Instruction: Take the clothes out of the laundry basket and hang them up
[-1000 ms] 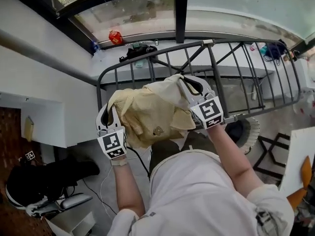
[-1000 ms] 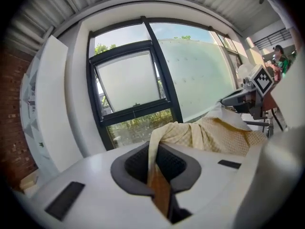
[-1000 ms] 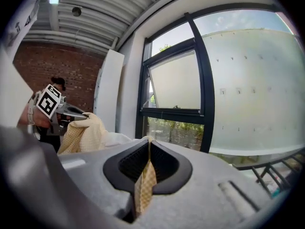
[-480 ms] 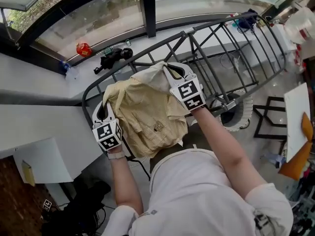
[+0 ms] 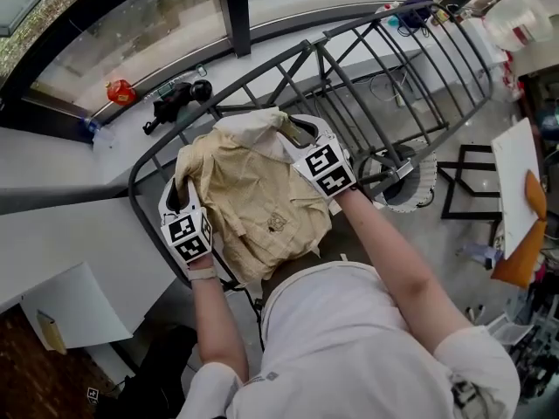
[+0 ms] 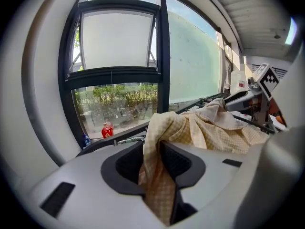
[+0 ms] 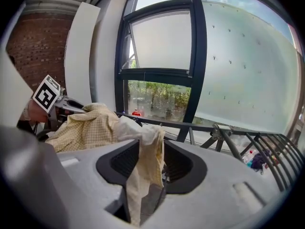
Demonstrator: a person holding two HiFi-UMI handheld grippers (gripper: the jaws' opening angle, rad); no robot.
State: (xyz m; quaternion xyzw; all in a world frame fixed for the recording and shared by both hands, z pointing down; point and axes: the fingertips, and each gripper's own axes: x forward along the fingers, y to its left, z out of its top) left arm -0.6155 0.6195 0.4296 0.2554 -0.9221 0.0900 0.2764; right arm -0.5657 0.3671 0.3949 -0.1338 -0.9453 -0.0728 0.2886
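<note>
A pale yellow checked shirt [image 5: 253, 199] lies bunched over the near end rail of the black drying rack [image 5: 349, 68]. My left gripper [image 5: 179, 188] is at its left edge and my right gripper [image 5: 294, 131] at its upper right. In the left gripper view a fold of the shirt [image 6: 209, 130] hangs between the jaws of my left gripper [image 6: 152, 161], which have just been opening. In the right gripper view a whitish strip of the shirt [image 7: 86, 125] droops loosely between the jaws of my right gripper [image 7: 147, 163], with gaps beside it; they have just been opening too.
Behind the rack runs a white window sill with a red object [image 5: 120, 91] and a black bundle [image 5: 175, 103]. A round white fan [image 5: 406, 177] sits on the floor under the rack. A white board [image 5: 515, 208] stands at the right.
Both grippers have come down with the shirt, which now rests lower over the rack's end rail. The head view has swung, so the rack sits further left and the rail runs more slanted.
</note>
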